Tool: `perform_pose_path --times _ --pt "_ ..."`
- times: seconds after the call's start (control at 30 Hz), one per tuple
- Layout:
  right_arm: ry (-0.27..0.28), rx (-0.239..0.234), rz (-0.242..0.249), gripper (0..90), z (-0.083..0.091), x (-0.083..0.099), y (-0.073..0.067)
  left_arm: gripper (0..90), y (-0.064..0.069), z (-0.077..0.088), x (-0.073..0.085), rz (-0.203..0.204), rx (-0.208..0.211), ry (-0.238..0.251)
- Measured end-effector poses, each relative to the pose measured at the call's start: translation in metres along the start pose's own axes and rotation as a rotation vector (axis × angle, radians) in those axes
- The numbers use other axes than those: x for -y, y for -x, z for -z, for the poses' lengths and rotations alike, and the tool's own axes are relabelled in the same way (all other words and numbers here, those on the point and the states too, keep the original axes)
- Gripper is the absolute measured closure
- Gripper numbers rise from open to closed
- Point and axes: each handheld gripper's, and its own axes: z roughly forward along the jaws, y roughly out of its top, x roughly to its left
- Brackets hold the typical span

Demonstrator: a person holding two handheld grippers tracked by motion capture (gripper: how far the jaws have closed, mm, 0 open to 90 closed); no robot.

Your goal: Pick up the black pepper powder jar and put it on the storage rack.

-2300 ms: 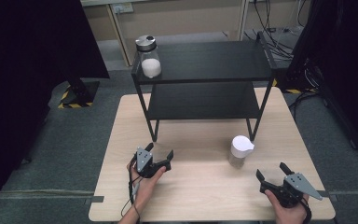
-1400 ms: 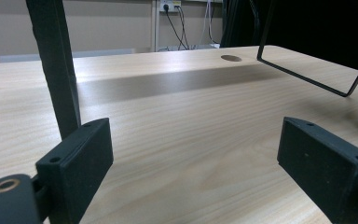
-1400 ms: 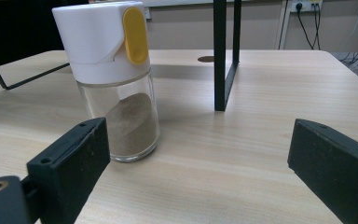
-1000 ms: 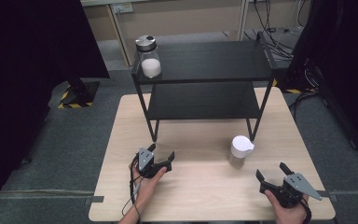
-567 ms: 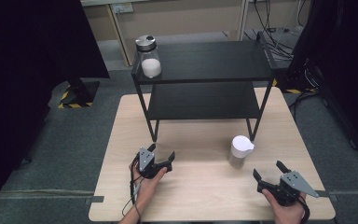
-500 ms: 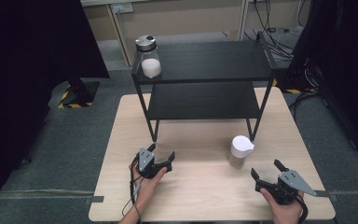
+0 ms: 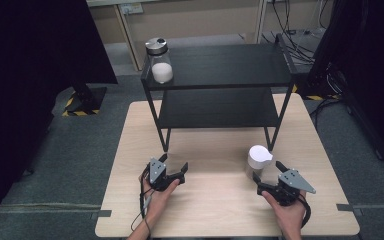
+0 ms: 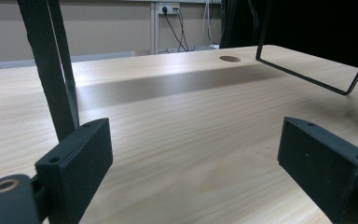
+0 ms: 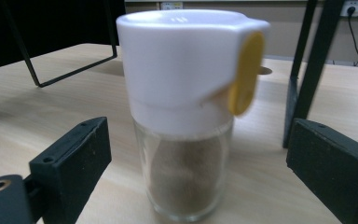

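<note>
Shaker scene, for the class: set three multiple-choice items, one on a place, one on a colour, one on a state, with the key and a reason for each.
1. Where does the silver-lidded jar stand?
A. on the rack's top shelf
B. on the table
C. on the floor

2. What colour is the tab on the white-capped shaker?
A. red
B. yellow
C. blue

3. How does the right gripper stand to the shaker?
A. shut on it
B. open, jaws either side of it, not touching
C. pointing away from it

Key:
1 A: the jar sits at the left corner of the rack, on its top shelf.
2 B: the shaker bears a yellow tab on its cap.
3 B: the right gripper shows a gap on each side of the glass.
</note>
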Motion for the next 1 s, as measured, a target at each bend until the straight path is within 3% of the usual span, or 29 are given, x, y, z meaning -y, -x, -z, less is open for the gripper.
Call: perform_pose_path --times 0.37,0.87,1.0 --pt "-0.019 -0.002 0.022 13.6 -0.023 -0.009 -0.003 9.4 0.000 0.000 0.000 0.000 0.002 0.002" --pt "-0.007 -0.005 0.038 30.2 -0.028 0.000 -0.005 9.4 0.000 0.000 0.000 -0.002 0.002 0.003" --pt "-0.001 0.004 0.036 30.5 -0.029 0.001 -0.007 9.3 0.000 0.000 0.000 -0.001 0.001 0.003"
